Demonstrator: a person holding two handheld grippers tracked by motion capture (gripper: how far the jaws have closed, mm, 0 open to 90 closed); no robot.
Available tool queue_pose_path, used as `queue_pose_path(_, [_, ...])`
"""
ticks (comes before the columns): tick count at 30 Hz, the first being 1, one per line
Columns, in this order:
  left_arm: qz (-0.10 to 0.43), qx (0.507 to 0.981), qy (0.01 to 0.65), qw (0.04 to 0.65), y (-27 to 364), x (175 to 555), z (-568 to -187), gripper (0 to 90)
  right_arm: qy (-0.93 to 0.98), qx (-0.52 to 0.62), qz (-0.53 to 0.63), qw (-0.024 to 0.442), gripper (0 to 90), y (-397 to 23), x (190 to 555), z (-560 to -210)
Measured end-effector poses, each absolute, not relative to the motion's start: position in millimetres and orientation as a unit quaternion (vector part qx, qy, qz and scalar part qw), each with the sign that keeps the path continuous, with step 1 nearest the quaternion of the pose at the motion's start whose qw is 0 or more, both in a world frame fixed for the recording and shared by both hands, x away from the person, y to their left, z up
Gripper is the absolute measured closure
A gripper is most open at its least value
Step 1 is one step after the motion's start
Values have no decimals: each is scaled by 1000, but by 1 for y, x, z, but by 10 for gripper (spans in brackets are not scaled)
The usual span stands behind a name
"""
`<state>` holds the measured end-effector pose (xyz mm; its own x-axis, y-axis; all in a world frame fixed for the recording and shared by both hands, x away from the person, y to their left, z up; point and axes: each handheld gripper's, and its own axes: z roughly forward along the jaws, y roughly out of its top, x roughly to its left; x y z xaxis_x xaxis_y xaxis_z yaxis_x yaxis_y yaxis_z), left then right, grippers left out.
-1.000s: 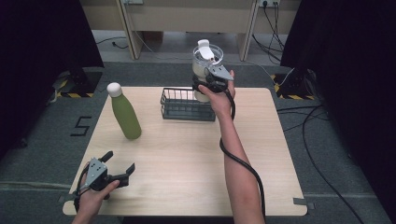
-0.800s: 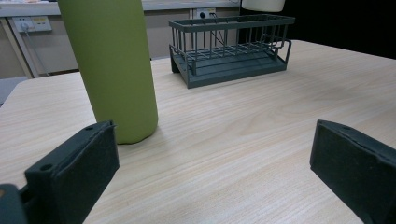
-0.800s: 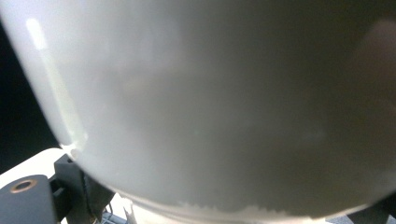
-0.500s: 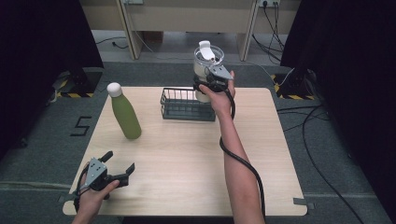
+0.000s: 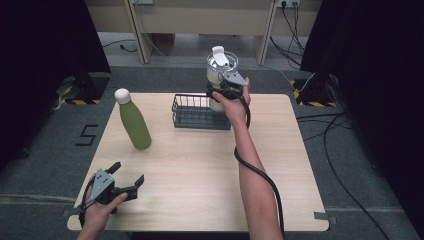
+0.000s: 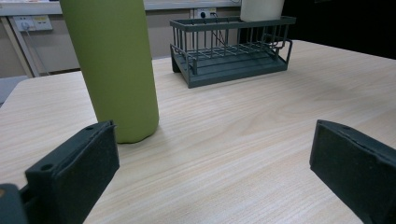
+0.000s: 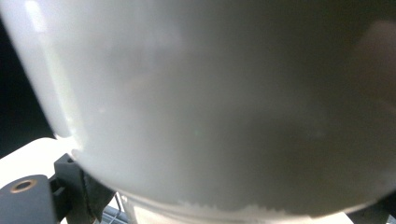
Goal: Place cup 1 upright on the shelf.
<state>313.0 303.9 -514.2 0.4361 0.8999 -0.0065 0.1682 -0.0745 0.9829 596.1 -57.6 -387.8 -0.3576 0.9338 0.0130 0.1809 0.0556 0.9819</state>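
Both forearms are bare, no sleeves on them. Each hand carries a black two-jaw gripper. The left gripper point(image 5: 128, 176) has a grey three-cornered plate on top with small dark screws near its corners, and a black cable looping from its rear. Its jaws are blocky black bars faced with dark, finely textured pads point(image 6: 95, 156), each bar with a small round hole near the edge (one hole per visible face). The right gripper point(image 5: 218, 96) bears the same grey plate; its thick black cable winds around the forearm. A brass-coloured screw ring sits in its black jaw mount.
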Motion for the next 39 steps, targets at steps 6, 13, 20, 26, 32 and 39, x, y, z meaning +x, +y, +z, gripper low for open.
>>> queue_pose_path(6, [338, 651, 410, 542, 304, 313, -514, 5, 637, 441, 523, 354, 95, -55, 598, -393])
queue_pose_path(13, [337, 651, 410, 542, 304, 313, -514, 5, 640, 448, 519, 348, 95, -55, 600, -401])
queue_pose_path(20, [338, 652, 410, 541, 305, 313, -514, 5, 643, 455, 512, 342, 95, -55, 602, -410])
queue_pose_path(26, [337, 651, 411, 542, 304, 313, -514, 5, 646, 458, 508, 339, 95, -54, 604, -416])
queue_pose_path(32, [337, 652, 410, 542, 304, 313, -514, 5, 647, 462, 505, 335, 94, -53, 604, -421])
queue_pose_path(39, [337, 652, 411, 541, 304, 313, -514, 5, 648, 464, 503, 334, 94, -53, 605, -424])
